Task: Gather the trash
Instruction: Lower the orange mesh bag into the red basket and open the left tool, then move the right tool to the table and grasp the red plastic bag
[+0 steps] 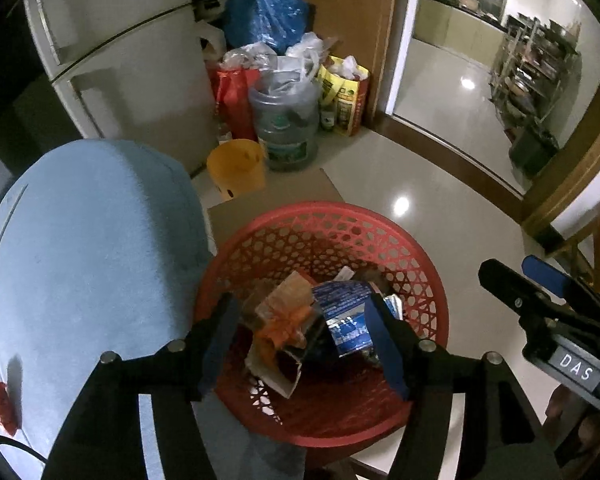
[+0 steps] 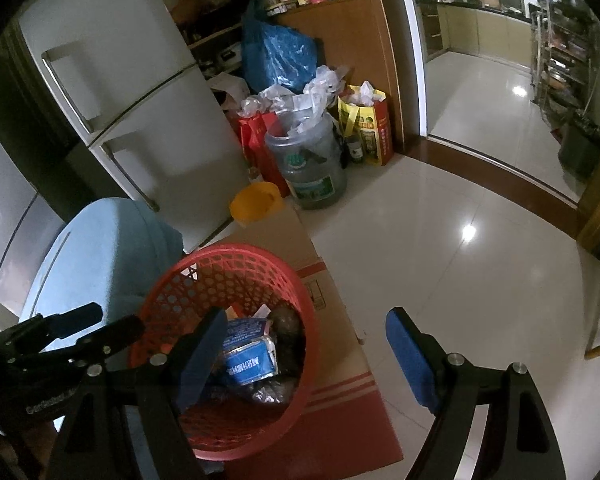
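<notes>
A red mesh basket (image 1: 320, 210) stands on a flat cardboard box and holds trash: an orange-brown carton (image 1: 288, 312), a blue-and-silver wrapper (image 1: 348, 320) and a dark crumpled bag (image 2: 284, 328). My left gripper (image 1: 300, 344) hangs over the basket, open, its blue pads on either side of the carton and wrapper without pressing on them. In the right wrist view the basket (image 2: 220, 252) sits at lower left with the wrapper (image 2: 248, 356) inside. My right gripper (image 2: 308, 360) is wide open and holds nothing. One of its fingers is over the basket, the other over the floor.
A light blue padded seat (image 1: 84, 260) presses against the basket's left. Behind are a yellow bucket (image 1: 236, 166), a big water jug (image 1: 286, 120) stuffed with plastic bags, red and yellow bags, a blue sack and a white fridge (image 1: 120, 60). Shiny tiled floor (image 2: 440, 240) runs right toward a kitchen doorway.
</notes>
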